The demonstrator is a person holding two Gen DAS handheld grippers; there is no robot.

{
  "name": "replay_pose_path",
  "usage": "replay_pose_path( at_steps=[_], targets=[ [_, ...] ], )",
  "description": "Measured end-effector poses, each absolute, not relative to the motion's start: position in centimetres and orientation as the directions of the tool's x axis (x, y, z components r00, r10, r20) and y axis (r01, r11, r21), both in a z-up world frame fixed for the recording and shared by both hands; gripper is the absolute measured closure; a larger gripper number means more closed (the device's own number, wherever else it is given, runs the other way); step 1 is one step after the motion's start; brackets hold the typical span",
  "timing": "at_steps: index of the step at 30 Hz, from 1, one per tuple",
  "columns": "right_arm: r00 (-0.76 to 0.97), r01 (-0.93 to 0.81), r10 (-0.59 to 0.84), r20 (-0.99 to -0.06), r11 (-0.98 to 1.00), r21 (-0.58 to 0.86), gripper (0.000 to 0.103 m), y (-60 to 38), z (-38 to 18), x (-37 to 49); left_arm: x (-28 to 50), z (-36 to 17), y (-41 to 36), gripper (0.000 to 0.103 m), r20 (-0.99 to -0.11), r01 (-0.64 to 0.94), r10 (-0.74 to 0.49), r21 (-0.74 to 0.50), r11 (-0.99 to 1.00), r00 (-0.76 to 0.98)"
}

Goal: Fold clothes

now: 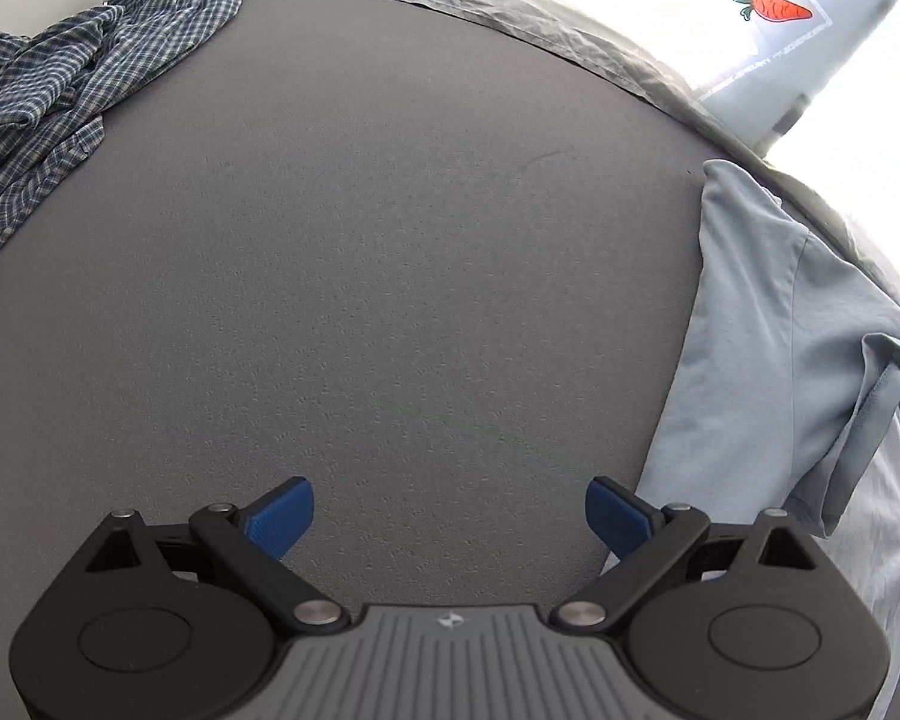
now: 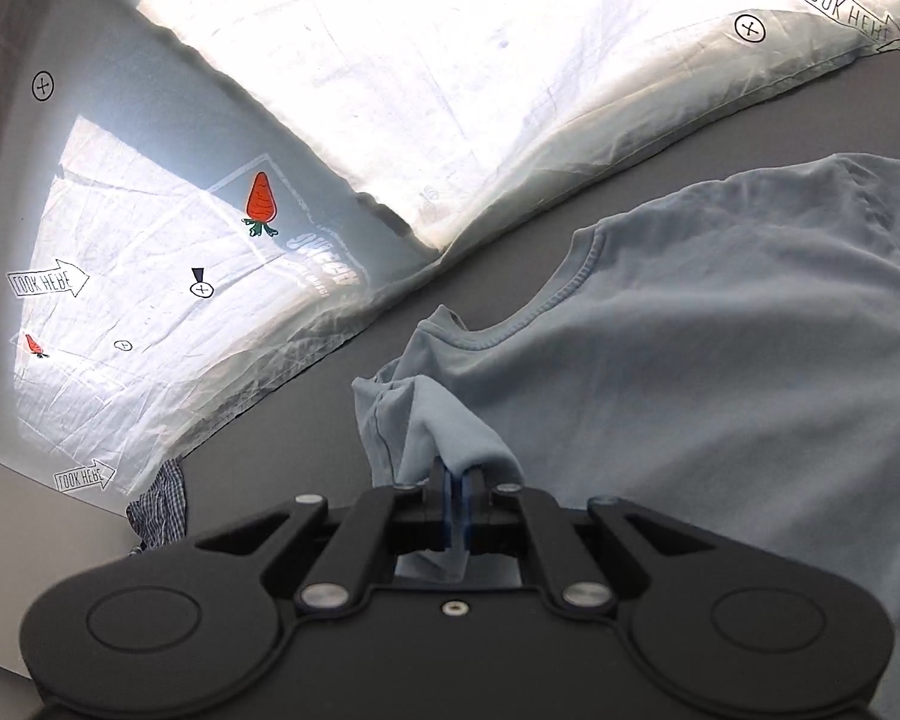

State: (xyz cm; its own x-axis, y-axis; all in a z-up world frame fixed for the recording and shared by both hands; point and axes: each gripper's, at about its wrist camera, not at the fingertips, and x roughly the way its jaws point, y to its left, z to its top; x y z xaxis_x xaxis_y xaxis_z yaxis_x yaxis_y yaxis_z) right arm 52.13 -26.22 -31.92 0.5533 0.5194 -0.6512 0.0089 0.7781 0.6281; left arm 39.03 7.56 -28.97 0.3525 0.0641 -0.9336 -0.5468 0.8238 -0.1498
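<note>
**Staged recording space, not a home**

A gray textured table is ringed by white crinkled sheeting printed with camera markers: crossed circles, "LOOK HERE" arrows and orange carrots. Such markings suggest a data-collection lab. A checked shirt lies crumpled at 10 o'clock in the left wrist view, a pale blue T-shirt at 3 o'clock.

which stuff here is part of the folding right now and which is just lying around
In use: light blue t-shirt, pinched at a bunched edge by the shut right claw; open left claw.
Lying about: checked shirt, printed white sheet.
</note>
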Motion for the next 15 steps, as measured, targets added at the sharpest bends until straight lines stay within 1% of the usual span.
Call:
replay_pose_path(
  at_steps=[3, 4, 5, 6, 7, 8, 10, 11, 12, 14, 15],
  targets=[
    [0.507, 0.038, 0.512, -0.693, 0.79, 0.612, 0.097, -28.3, -34.5, 53.4, 39.2, -29.4, 5.9, 0.006, -0.942, -0.562, 0.082, -0.123, 0.818, 0.325],
    [0.502, 0.049, 0.498, -0.707, 0.8, 0.598, 0.093, -28.9, -35.3, 53.4, 39.3, -29.4, 5.5, 0.006, -0.944, -0.569, 0.087, -0.116, 0.814, 0.317],
    [0.506, 0.055, 0.487, -0.712, 0.805, 0.59, 0.085, -29.6, -36.0, 53.3, 39.3, -29.5, 5.1, 0.006, -0.945, -0.576, 0.091, -0.113, 0.81, 0.313],
    [0.516, 0.063, 0.482, -0.708, 0.803, 0.592, 0.081, -30.3, -36.5, 53.0, 39.3, -29.5, 4.7, 0.006, -0.946, -0.583, 0.096, -0.109, 0.805, 0.309],
    [0.524, 0.07, 0.488, -0.698, 0.792, 0.606, 0.076, -30.8, -36.8, 52.7, 39.3, -29.5, 4.4, 0.006, -0.947, -0.591, 0.105, -0.101, 0.8, 0.304],
    [0.529, 0.075, 0.499, -0.686, 0.778, 0.624, 0.073, -31.4, -37.0, 52.3, 39.3, -29.5, 4.1, 0.006, -0.948, -0.599, 0.116, -0.09, 0.795, 0.296],
    [0.536, 0.077, 0.531, -0.657, 0.744, 0.664, 0.071, -32.2, -37.4, 51.5, 39.4, -29.7, 3.6, 0.006, -0.951, -0.611, 0.131, -0.072, 0.788, 0.281],
    [0.534, 0.071, 0.548, -0.644, 0.73, 0.68, 0.067, -32.3, -37.5, 51.1, 39.6, -29.9, 3.2, 0.006, -0.953, -0.613, 0.134, -0.063, 0.788, 0.27],
    [0.535, 0.054, 0.569, -0.624, 0.715, 0.697, 0.065, -32.1, -37.4, 50.5, 39.7, -30.1, 2.9, 0.006, -0.956, -0.61, 0.133, -0.056, 0.791, 0.26],
    [0.531, -0.003, 0.614, -0.584, 0.691, 0.723, 0.054, -31.7, -37.1, 49.4, 40.2, -30.5, 2.2, 0.006, -0.962, -0.596, 0.131, -0.04, 0.802, 0.241],
    [0.525, -0.036, 0.632, -0.57, 0.685, 0.728, 0.054, -31.4, -36.9, 48.9, 40.4, -30.7, 1.8, 0.006, -0.964, -0.588, 0.131, -0.031, 0.808, 0.231]
  ],
)
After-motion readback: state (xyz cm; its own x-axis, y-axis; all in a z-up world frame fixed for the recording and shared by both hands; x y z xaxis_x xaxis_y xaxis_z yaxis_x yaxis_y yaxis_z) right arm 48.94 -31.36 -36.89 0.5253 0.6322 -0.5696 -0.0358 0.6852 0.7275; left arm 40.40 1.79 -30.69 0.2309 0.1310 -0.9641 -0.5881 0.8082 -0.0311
